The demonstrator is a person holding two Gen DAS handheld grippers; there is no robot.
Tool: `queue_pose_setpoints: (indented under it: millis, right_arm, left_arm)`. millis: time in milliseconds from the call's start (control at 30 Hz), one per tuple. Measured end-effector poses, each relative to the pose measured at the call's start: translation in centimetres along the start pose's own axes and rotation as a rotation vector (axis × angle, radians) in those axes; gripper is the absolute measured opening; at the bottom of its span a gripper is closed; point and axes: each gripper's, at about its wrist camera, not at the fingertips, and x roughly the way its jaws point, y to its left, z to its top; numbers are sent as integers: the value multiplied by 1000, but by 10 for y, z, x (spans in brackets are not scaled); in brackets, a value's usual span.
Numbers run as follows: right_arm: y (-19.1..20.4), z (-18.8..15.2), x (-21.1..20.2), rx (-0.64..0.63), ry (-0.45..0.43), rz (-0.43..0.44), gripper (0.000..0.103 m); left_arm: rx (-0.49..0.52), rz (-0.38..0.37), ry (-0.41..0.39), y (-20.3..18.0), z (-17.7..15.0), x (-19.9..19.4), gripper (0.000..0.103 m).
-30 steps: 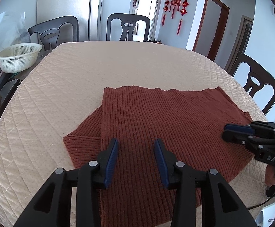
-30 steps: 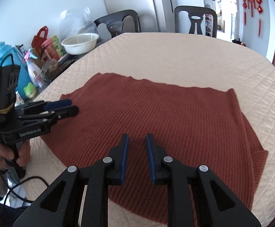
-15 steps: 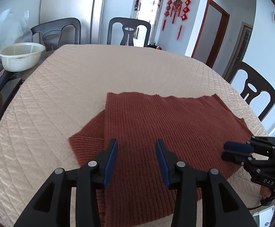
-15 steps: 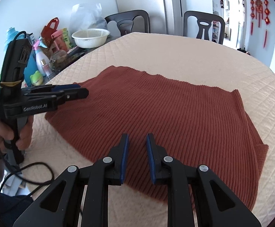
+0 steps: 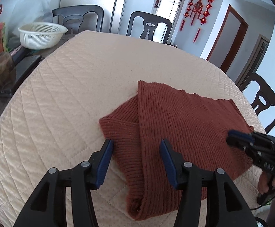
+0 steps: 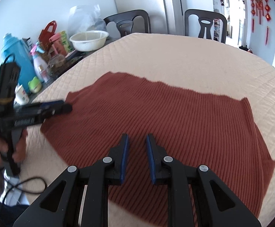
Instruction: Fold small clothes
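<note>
1. The sweater (image 5: 184,132) is lying flat on the table (image 5: 71,94), one sleeve folded in at left.
2. The left hand-held gripper (image 5: 135,160) is hovering released over that sleeve, likely to grab it.
3. The right hand-held gripper (image 6: 137,157), slightly parted and empty, is waiting above the near hem.

White walls, dark chairs (image 5: 149,25) round quilted table (image 5: 61,94), red decor (image 5: 199,13).

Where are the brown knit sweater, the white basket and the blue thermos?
brown knit sweater (image 6: 175,121), right wrist view, middle of its ribbed top layer.
white basket (image 5: 40,36), left wrist view, its perforated side wall.
blue thermos (image 6: 19,56), right wrist view, its body.
</note>
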Motion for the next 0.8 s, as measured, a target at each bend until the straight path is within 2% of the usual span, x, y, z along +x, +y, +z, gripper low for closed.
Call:
queue_pose_setpoints:
  millis: [200,367,533,800]
  right_arm:
    - [-6,8,7,27,0,5,20]
    - [5,-6,-3,-10,3,67,20]
    - [11,-23,-18,-18,2,110,20]
    - [1,-28,-21,39,-9,125,20]
  left_arm:
    - [-31,-39,8,1,0,6,64]
    - [-55,-59,4,6,1,6,64]
    - [-124,-95,-9,20,5,9,64]
    - [-194,-137,-26,25,7,13,64]
